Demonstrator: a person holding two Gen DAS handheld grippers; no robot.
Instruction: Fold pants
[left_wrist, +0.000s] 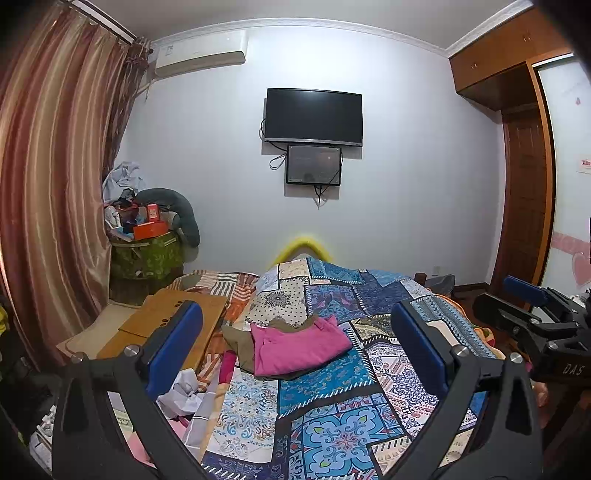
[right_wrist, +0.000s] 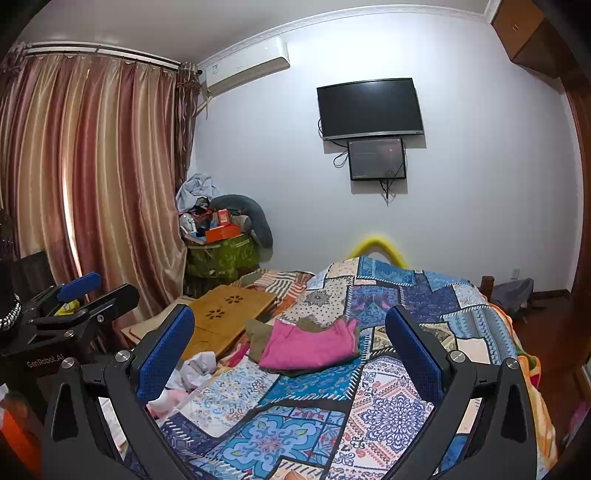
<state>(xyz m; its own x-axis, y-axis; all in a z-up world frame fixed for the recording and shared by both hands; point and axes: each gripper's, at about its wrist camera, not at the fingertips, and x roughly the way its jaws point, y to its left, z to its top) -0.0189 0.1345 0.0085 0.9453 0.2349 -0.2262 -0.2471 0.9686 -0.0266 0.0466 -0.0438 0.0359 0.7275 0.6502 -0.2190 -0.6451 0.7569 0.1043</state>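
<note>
Bedroom setting: a bed covered with a blue patchwork-patterned quilt (left_wrist: 332, 398) fills the foreground, below a black wall-mounted television (left_wrist: 314, 114). Folded pink fabric pants (left_wrist: 299, 349) lie on an olive-brown garment (left_wrist: 240, 341) at mid-bed, beside a light wooden lap tray (right_wrist: 221, 314). Left gripper (left_wrist: 299, 350) and right gripper (right_wrist: 290, 352) hover above the quilt, blue-padded fingers (right_wrist: 166, 350) spread wide, holding nothing, well apart from the pants.

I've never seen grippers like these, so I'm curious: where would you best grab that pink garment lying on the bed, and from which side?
I'd take the pink garment by its raised, rumpled far edge, coming down from above at the right corner. That edge stands up off the olive cloth beneath, so a finger could slip under; the near edge lies flat. Both the left gripper and right gripper are open.
</note>
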